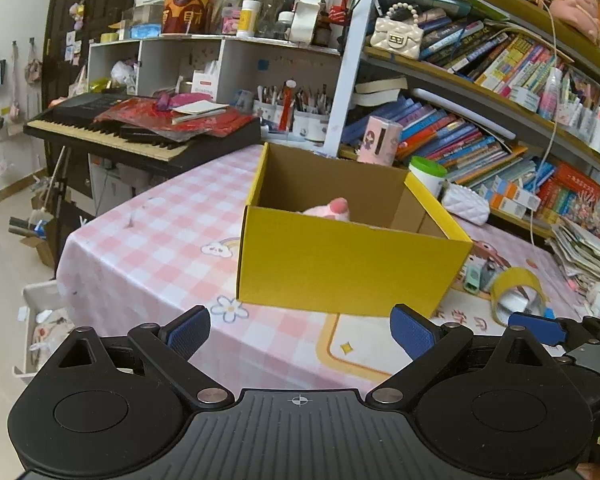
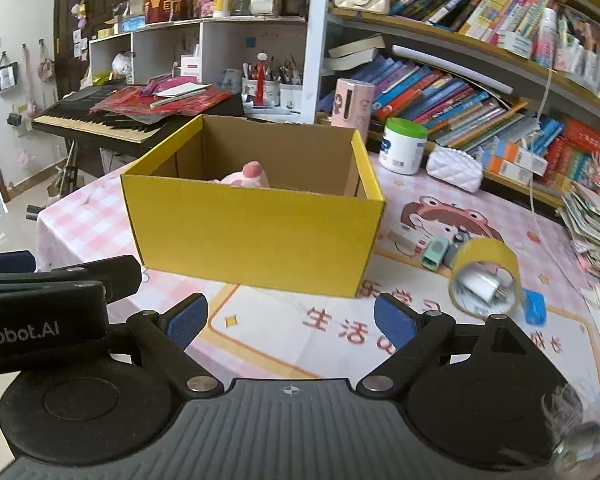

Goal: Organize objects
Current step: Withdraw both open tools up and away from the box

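Observation:
An open yellow cardboard box (image 1: 352,264) stands on the pink checked table (image 1: 148,248); it also shows in the right wrist view (image 2: 256,236). A pink plush toy (image 1: 332,209) lies inside it, mostly hidden by the front wall, and shows in the right wrist view too (image 2: 249,176). A yellow tape roll (image 2: 485,277) lies on its side right of the box, with a white charger (image 2: 482,286) inside its ring. My left gripper (image 1: 300,334) is open and empty in front of the box. My right gripper (image 2: 290,322) is open and empty, just right of the left one.
A green-and-grey small gadget (image 2: 435,254) and a blue item (image 2: 535,306) lie by the tape. A white green-lidded jar (image 2: 404,146) and white quilted pouch (image 2: 454,168) stand behind. Bookshelves (image 2: 480,80) fill the right; a keyboard (image 2: 112,114) is at back left.

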